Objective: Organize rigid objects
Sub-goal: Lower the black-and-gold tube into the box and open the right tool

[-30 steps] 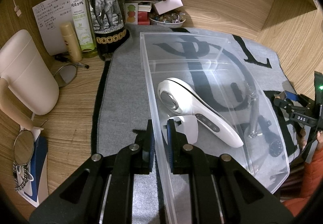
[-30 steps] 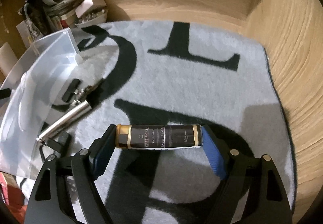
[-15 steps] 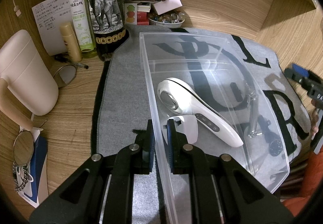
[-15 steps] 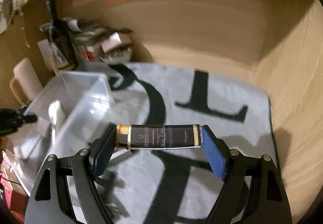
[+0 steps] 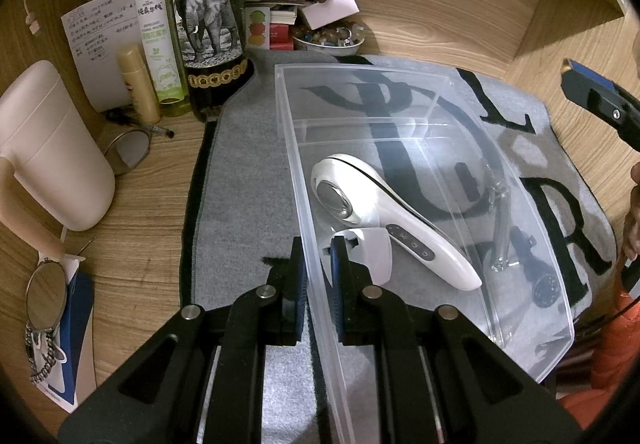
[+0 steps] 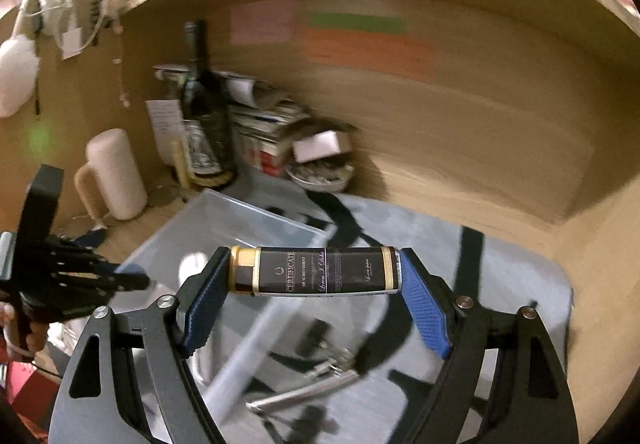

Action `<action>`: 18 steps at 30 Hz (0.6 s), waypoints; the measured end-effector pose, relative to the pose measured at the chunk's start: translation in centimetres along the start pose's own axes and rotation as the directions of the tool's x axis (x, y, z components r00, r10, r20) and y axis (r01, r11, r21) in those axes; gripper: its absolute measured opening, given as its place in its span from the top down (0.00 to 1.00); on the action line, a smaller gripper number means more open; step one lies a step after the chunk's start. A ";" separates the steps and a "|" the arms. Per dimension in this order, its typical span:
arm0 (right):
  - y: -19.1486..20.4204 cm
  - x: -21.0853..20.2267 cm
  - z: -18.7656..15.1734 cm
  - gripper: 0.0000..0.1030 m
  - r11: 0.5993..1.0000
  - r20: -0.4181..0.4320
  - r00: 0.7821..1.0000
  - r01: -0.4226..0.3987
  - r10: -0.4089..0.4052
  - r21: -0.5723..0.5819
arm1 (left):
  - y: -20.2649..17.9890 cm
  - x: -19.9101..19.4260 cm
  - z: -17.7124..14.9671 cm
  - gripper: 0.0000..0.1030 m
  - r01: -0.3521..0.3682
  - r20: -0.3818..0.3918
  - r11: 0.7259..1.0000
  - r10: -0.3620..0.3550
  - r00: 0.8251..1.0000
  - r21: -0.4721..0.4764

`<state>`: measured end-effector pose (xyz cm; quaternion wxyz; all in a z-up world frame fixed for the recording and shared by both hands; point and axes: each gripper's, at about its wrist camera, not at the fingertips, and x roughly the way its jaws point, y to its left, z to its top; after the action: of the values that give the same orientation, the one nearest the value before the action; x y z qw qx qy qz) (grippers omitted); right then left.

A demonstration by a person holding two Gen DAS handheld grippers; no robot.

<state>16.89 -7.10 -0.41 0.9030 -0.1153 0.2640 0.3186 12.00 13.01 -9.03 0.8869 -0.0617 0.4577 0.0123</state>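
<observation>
- Here, the tube (image 6: 316, 271) is clamped crosswise between the blue pads (image 6: 424, 314) of the right gripper (image 6: 316, 284), one end against each pad.
- The tube is held in the air above the bin (image 6: 256, 222); a "CERTIFICATE" label is seen on its black body, with gold bands at both ends.
- The left gripper (image 5: 318, 272) is closed on the near left wall of the bin (image 5: 304, 203), one finger outside and one inside.
- Inside the bin, a white handheld device (image 5: 384, 219) is seen lying just ahead of the left gripper, with a white cap (image 5: 374, 252) beside the inner finger.
- A metal tool (image 5: 502, 219) and a small black part (image 5: 544, 286) are seen near the bin's right wall.
- The bin is set on a grey mat (image 5: 240, 171) with black letters.
- Bottles (image 5: 208, 23) and a mug (image 5: 52, 147) are grouped on the desk to the left of the mat.
</observation>
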 end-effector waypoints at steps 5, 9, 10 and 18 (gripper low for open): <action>2.3 1.3 0.6 0.23 0.998 -0.010 0.999 -0.038 0.037 -0.052 | 0.0 0.0 0.0 0.90 0.002 0.000 1.000 -0.002 1.000 0.002; 3.4 2.9 0.5 0.23 0.995 -0.046 0.997 -0.064 0.061 -0.075 | 0.0 0.0 0.0 0.90 0.002 0.001 1.000 -0.002 1.000 0.001; 3.7 3.4 0.5 0.23 0.994 -0.059 0.996 -0.070 0.065 -0.079 | 0.0 0.0 0.0 0.90 0.002 0.001 1.000 -0.002 1.000 0.001; 5.3 7.6 -0.6 0.23 0.989 -0.178 0.980 -0.107 0.088 -0.105 | 0.0 0.0 0.0 0.90 0.007 0.002 1.000 -0.007 1.000 0.002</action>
<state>18.28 0.68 -5.30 0.8518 -0.1811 0.3282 0.3659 12.01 13.00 -9.05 0.8874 -0.0623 0.4566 0.0091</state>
